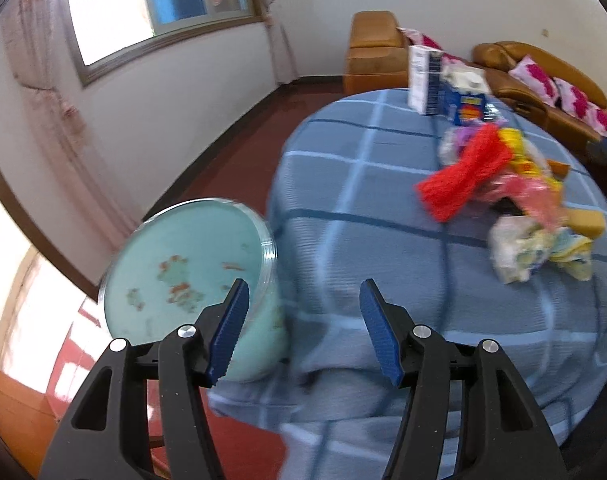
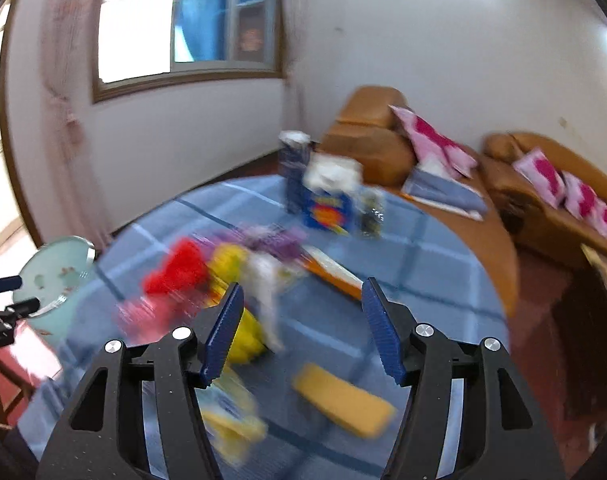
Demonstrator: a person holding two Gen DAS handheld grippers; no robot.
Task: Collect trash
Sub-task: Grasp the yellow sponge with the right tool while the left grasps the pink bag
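A pale green trash bin (image 1: 191, 272) stands on the floor at the table's left edge; it also shows in the right wrist view (image 2: 55, 276). A pile of trash lies on the blue checked tablecloth (image 1: 363, 200): a red net (image 1: 463, 172), yellow and pink wrappers (image 1: 531, 184), crumpled paper (image 1: 515, 248). My left gripper (image 1: 303, 328) is open and empty, above the table edge beside the bin. My right gripper (image 2: 301, 328) is open and empty, above the blurred pile with its red net (image 2: 179, 268), yellow wrapper (image 2: 243, 336) and yellow sponge (image 2: 343, 400).
A white carton (image 1: 423, 80) and a blue snack box (image 1: 463, 104) stand at the table's far side. Brown sofas (image 1: 543, 80) with pink cushions line the right wall. A window (image 1: 163, 12) is in the far wall. The floor is red.
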